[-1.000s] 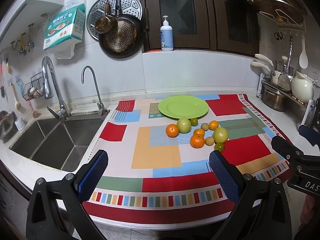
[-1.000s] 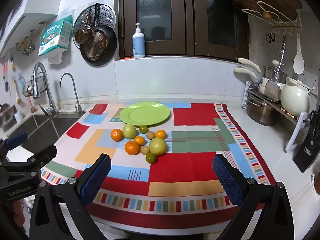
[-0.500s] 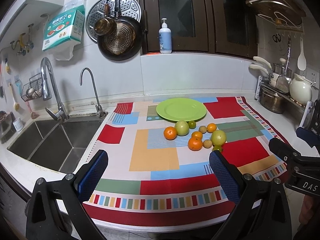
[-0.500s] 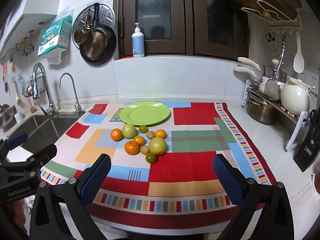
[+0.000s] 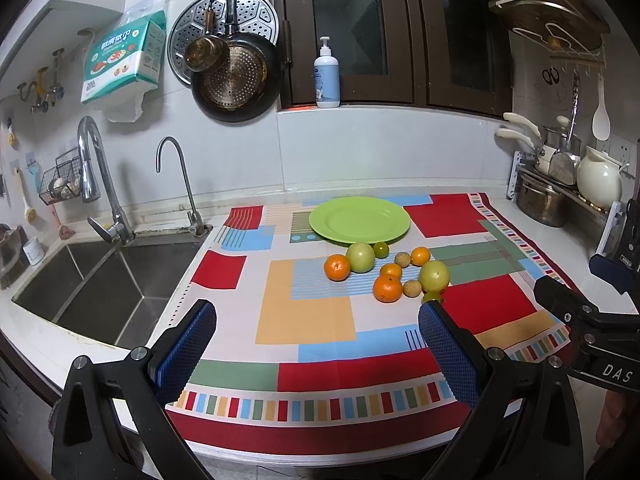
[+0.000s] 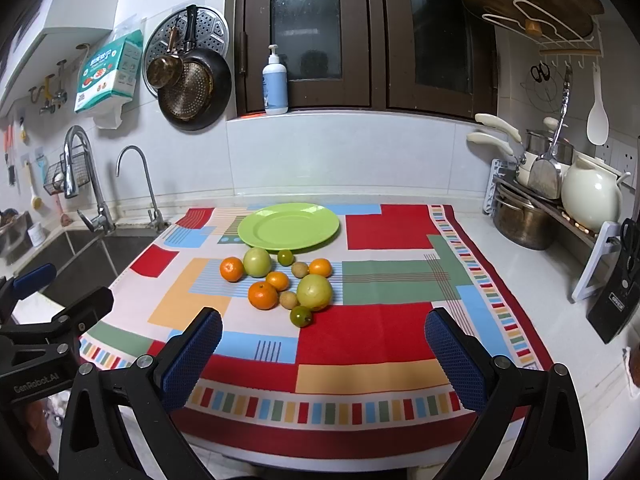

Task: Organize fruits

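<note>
Hovering at tabletop front edge | L hand-held gripper point(image 5: 316, 330) & R hand-held gripper point(image 6: 323, 338) both spread wide, empty | fruits point(image 6: 280, 280) clustered mid-cloth, just in front of plate point(image 6: 288, 226)

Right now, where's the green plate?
In the right wrist view, the green plate lies on the patterned cloth left of centre, just behind the fruit cluster, nothing on it.

My right gripper point(image 6: 322, 354) sits wide open at the bottom of the frame, blue pads spread with nothing between them, hovering over the near edge of the colorful patchwork cloth point(image 6: 400, 320). Dead center there's a bunch of fruit point(image 6: 280, 280), oranges plus a few green and yellowish ones, clustered right below the empty green plate point(image 6: 288, 226). My left gripper point(image 6: 44, 304) pokes in at the lower left near the sink point(image 6: 92, 256).
</note>
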Action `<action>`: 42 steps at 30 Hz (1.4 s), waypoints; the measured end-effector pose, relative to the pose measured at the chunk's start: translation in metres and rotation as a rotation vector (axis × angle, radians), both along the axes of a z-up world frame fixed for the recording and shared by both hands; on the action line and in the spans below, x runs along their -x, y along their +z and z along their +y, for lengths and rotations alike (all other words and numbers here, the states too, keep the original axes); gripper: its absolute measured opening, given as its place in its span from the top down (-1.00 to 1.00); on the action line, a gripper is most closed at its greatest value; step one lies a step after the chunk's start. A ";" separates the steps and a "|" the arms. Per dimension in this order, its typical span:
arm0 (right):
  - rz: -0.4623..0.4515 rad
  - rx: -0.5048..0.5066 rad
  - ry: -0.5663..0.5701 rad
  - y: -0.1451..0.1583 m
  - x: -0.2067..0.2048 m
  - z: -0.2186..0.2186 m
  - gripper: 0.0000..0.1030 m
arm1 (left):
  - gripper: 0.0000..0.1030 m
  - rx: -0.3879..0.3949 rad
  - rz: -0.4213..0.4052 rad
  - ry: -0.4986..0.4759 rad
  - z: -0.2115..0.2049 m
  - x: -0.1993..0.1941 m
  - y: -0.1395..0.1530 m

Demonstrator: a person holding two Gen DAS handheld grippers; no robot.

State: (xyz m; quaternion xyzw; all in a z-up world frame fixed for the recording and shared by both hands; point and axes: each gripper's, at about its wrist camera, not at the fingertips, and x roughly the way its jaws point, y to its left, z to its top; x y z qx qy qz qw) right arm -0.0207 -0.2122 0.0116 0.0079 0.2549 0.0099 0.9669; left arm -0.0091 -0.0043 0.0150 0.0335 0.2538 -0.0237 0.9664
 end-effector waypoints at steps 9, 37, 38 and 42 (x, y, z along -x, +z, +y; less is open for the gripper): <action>0.001 -0.001 -0.001 0.000 -0.001 0.000 -0.99 | -1.00 0.002 -0.003 -0.004 0.000 -0.001 0.001; 0.023 -0.009 -0.001 -0.006 -0.013 -0.003 -0.99 | -1.00 0.000 -0.004 -0.052 -0.010 -0.019 -0.006; 0.024 -0.008 -0.002 -0.006 -0.016 -0.003 -0.99 | -1.00 -0.002 -0.005 -0.057 -0.011 -0.021 -0.007; 0.031 -0.008 -0.002 -0.010 -0.026 -0.005 -0.99 | -1.00 -0.012 0.000 -0.087 -0.016 -0.035 -0.011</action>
